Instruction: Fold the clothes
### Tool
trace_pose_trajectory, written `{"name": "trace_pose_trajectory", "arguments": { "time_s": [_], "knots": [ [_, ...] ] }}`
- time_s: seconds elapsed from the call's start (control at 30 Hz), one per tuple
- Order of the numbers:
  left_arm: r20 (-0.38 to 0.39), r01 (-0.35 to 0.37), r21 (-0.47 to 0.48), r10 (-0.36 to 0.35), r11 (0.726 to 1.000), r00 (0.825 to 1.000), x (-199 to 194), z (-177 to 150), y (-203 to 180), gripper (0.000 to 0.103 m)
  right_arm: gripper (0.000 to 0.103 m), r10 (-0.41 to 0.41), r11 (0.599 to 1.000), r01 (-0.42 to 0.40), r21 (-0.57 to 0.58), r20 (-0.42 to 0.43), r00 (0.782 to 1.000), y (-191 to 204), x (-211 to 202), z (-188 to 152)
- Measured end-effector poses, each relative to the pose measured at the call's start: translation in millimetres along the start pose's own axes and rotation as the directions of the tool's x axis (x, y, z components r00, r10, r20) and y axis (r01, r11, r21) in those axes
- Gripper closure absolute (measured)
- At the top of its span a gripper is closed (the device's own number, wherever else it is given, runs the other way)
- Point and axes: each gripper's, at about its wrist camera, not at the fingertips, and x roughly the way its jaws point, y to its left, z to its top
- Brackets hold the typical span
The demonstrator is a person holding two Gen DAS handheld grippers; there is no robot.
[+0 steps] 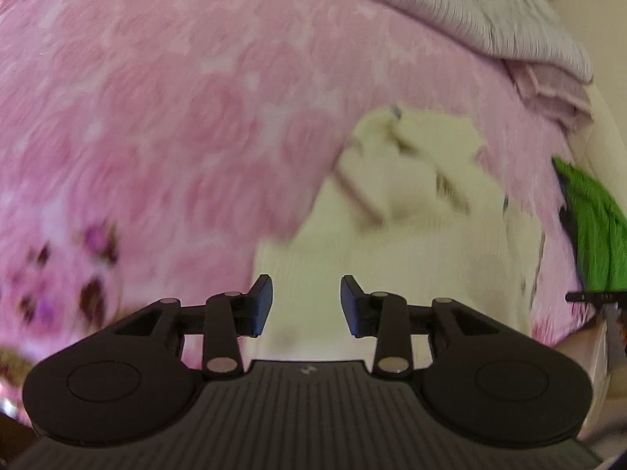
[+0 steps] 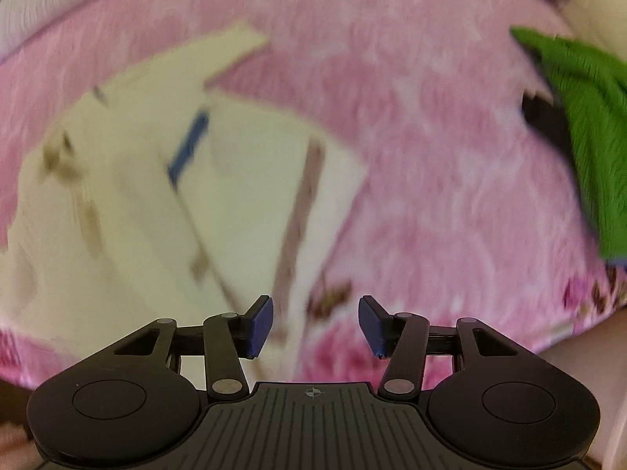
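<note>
A cream-white garment point(image 1: 411, 227) lies partly folded on the pink floral bedspread point(image 1: 176, 117). My left gripper point(image 1: 306, 305) is open and empty above the garment's near part. In the right wrist view the same garment point(image 2: 156, 203) shows folded flaps, a blue label and a brownish stripe. My right gripper point(image 2: 315, 327) is open and empty over the garment's lower right edge. Both views are blurred by motion.
A green cloth point(image 2: 588, 137) lies at the right on the bedspread point(image 2: 431, 156), over something dark; it also shows in the left wrist view point(image 1: 595, 227). A folded grey-lilac blanket point(image 1: 509, 27) lies at the far side of the bed.
</note>
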Motion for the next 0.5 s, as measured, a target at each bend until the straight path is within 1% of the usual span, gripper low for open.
{"name": "trace_pose_trajectory", "arguments": {
  "time_s": [0.07, 0.1, 0.23, 0.37, 0.5],
  "knots": [
    [0.017, 0.04, 0.005, -0.04, 0.999, 0.999, 21, 27, -6, 0.064, 0.048, -0.003, 1.0, 0.003, -0.002, 0.035, 0.999, 3, 2, 15],
    [0.018, 0.056, 0.01, -0.056, 0.998, 0.998, 33, 39, -9, 0.064, 0.048, -0.006, 1.0, 0.006, -0.005, 0.05, 0.999, 6, 5, 22],
    [-0.026, 0.108, 0.034, -0.107, 0.994, 0.994, 88, 84, -19, 0.064, 0.047, -0.001, 1.0, 0.0, 0.013, 0.084, 0.996, 7, 20, 39],
    [-0.083, 0.122, 0.073, -0.116, 0.99, 0.99, 137, 122, -29, 0.064, 0.046, 0.008, 0.999, -0.012, 0.038, 0.093, 0.996, 4, 37, 52],
    [-0.132, 0.136, 0.129, -0.119, 0.982, 0.984, 173, 149, -40, 0.064, 0.046, 0.051, 0.999, -0.051, -0.005, 0.101, 0.994, 11, 55, 68]
  ]
}}
